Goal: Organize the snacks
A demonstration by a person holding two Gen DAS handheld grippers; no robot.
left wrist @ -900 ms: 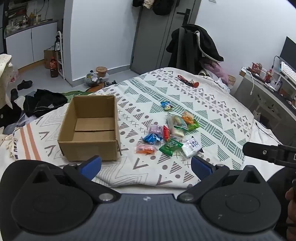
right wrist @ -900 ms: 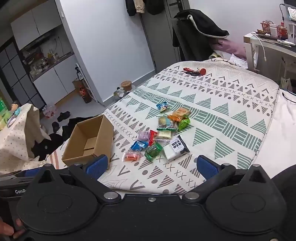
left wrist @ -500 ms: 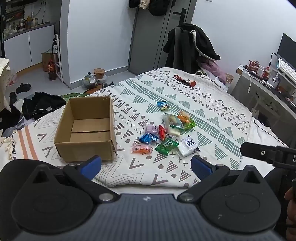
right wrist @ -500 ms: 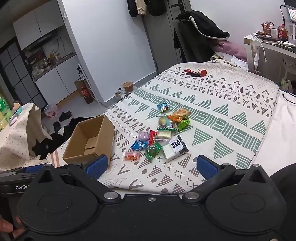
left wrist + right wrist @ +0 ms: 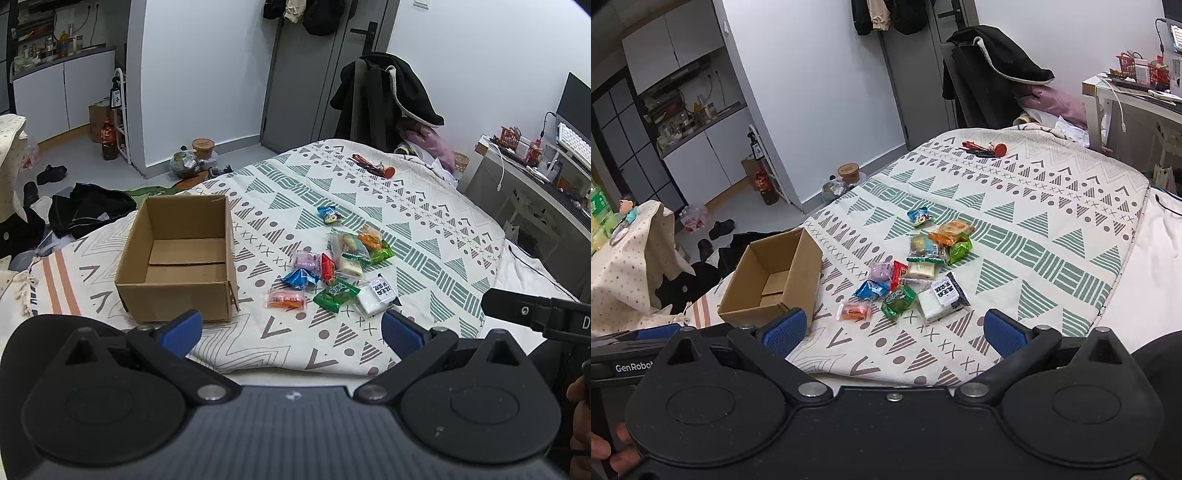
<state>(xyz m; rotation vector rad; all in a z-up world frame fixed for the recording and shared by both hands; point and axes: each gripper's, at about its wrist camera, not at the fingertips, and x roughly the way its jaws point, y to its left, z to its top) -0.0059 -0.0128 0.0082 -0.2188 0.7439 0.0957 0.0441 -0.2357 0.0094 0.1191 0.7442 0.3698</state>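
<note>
An open, empty cardboard box (image 5: pixel 177 258) (image 5: pixel 775 280) sits on the patterned bed cover (image 5: pixel 424 229) (image 5: pixel 1034 221). To its right lie several wrapped snacks: an orange pack (image 5: pixel 286 299) (image 5: pixel 854 310), a green pack (image 5: pixel 335 294) (image 5: pixel 898 301), a white pack with a black label (image 5: pixel 376 295) (image 5: pixel 943 297), a blue pack (image 5: pixel 299 278) and others behind. My left gripper (image 5: pixel 291 330) is open and empty, above the bed's near edge. My right gripper (image 5: pixel 894 332) is open and empty, likewise short of the snacks.
Red scissors and keys (image 5: pixel 373 168) lie at the far end of the bed. A chair draped with a dark coat (image 5: pixel 384 99) stands behind it. A desk (image 5: pixel 535 177) stands at the right. Clothes and shoes (image 5: pixel 85 210) lie on the floor at the left.
Both grippers have drifted a little, so the box and snacks sit slightly differently in view. Nothing on the bed has moved. Both grippers stay open.
</note>
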